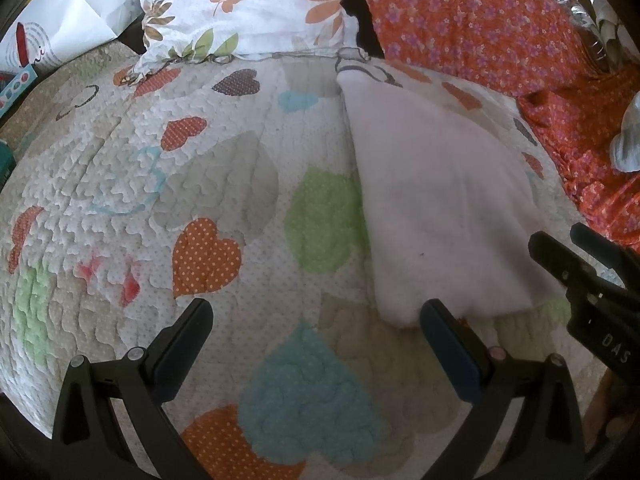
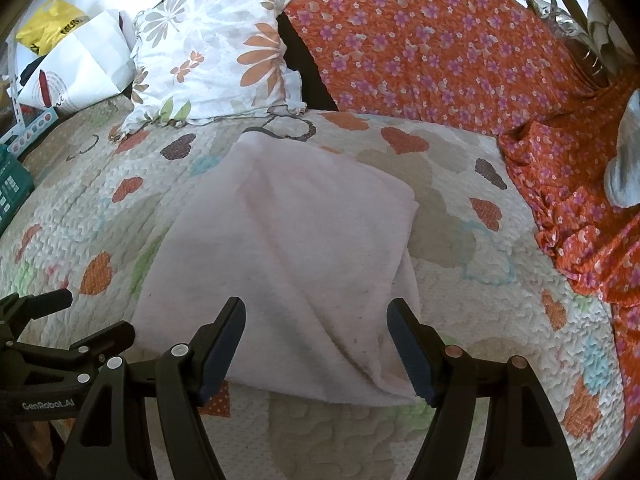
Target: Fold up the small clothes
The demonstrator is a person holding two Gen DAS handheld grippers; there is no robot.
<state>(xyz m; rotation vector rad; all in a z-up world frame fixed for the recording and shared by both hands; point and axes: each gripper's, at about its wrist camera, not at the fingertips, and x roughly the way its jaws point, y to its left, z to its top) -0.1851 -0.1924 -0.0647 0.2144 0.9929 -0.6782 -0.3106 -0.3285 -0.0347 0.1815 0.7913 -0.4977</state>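
At the far left of the right wrist view, a white paper bag (image 2: 80,68) leans beside a floral pillow (image 2: 216,60). The heart-patterned quilt (image 2: 460,208) of the bed fills the middle, and on it lies the pale pink cloth (image 2: 288,248), folded flat at frame centre. The left gripper (image 1: 316,320) hangs with fingers apart, holding nothing, the cloth's near corner just beside its right finger. The right gripper (image 2: 316,320) hovers over the cloth's near edge, fingers spread. Orange flowered fabric (image 2: 440,48) covers the upper right.

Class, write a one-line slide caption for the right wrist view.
Open right gripper poised over the near edge of a pale pink cloth on a heart-patterned quilt.
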